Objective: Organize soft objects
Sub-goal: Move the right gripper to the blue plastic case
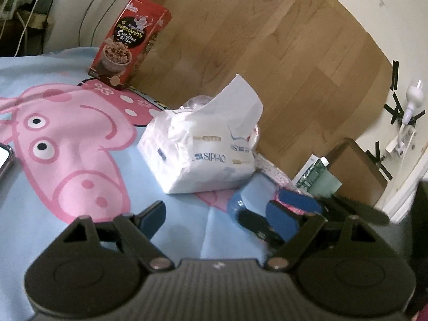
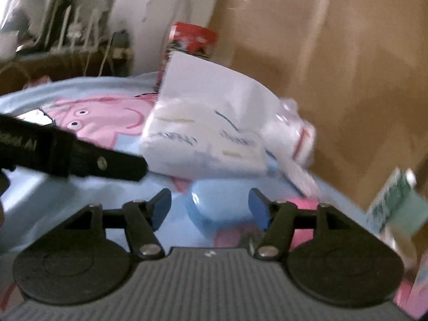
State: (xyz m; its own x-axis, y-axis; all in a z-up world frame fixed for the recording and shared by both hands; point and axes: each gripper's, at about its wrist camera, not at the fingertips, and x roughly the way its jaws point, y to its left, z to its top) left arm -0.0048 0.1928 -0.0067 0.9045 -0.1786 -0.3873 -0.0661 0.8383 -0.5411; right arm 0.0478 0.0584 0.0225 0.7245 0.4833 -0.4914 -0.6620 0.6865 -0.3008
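Tissue pack (image 1: 198, 157) was what sat before me, a soft white plastic-wrapped bundle with blue lettering and one sheet standing up from its top, lying on the pale blue blanket (image 1: 40, 192) printed with a big pink cartoon pig. Starting from the left of my left camera's view, the corner of a phone (image 1: 4, 157) showed at the edge, lying on the blanket. Further in and behind, a red cereal box (image 1: 128, 45) stood upright at the blanket's far edge, against a wood-patterned panel (image 1: 281, 53). The pack lay in the middle, ahead of my left gripper (image 1: 216, 218), whose jaws stood apart with nothing between them but blanket. Just right of that, my right gripper (image 1: 267, 214) came in low, its blue pads (image 1: 297, 200) near the pack's right side, apart from it. Beyond it a green-and-white carton (image 1: 318, 179) stood beside a brown box (image 1: 355, 171), and a white plug (image 1: 413, 99) sat on the wall at far right. My right camera's view was blurred: the left gripper's black finger (image 2: 107, 163) crossed in from the left, its tip close to the pack's lower left corner; I could not tell whether it touched. The right gripper's jaws were parted and held nothing, with the pack just beyond them.
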